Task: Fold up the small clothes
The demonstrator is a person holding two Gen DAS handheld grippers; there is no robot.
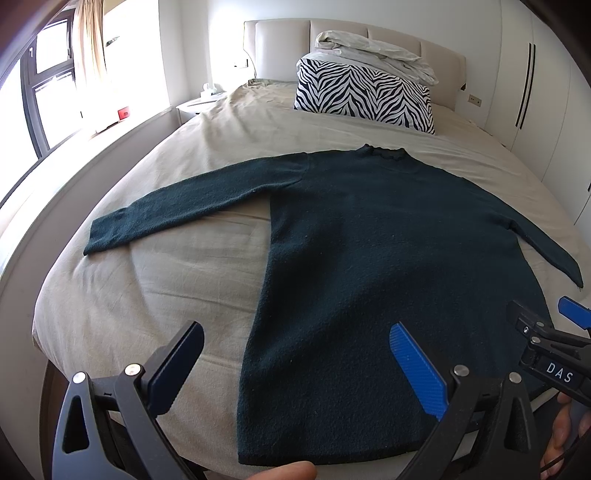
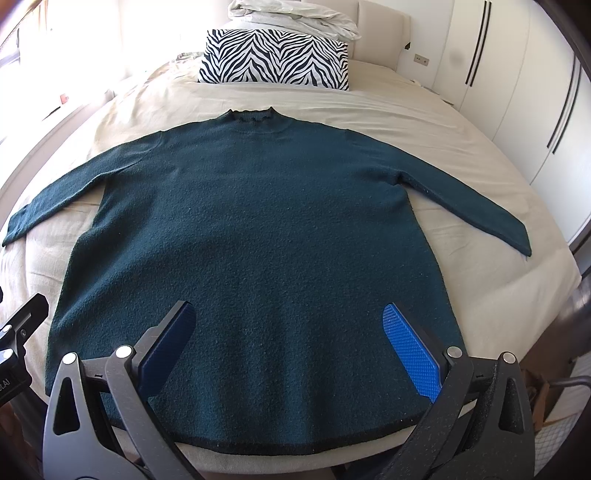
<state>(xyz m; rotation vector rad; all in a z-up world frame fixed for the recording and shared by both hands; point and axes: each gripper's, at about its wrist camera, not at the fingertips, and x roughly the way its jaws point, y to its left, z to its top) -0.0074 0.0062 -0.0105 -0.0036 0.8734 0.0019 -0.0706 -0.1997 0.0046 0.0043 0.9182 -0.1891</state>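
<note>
Item 1: dark green sweater (image 2: 258, 229), knit, high collar. Laid flat, front up, on bed (image 2: 424, 125) w/ beige sheet; both sleeves spread out to sides, hem at near edge of bed, collar toward headboard.

Item 2: left hand-held gripper (image 1: 295, 373), fingers spread wide, nothing held; sits over sweater's left hem corner, blue pad above fabric, other finger above sheet.

Item 3: right hand-held gripper (image 2: 291, 347), fingers spread wide, nothing held; over lower middle of sweater body.

Misc: zebra-print pillow (image 2: 275, 61) at head of bed, well apart from sweater; folded white duvet (image 2: 295, 16) behind it. White wardrobe (image 2: 517, 85) right of bed.
</note>
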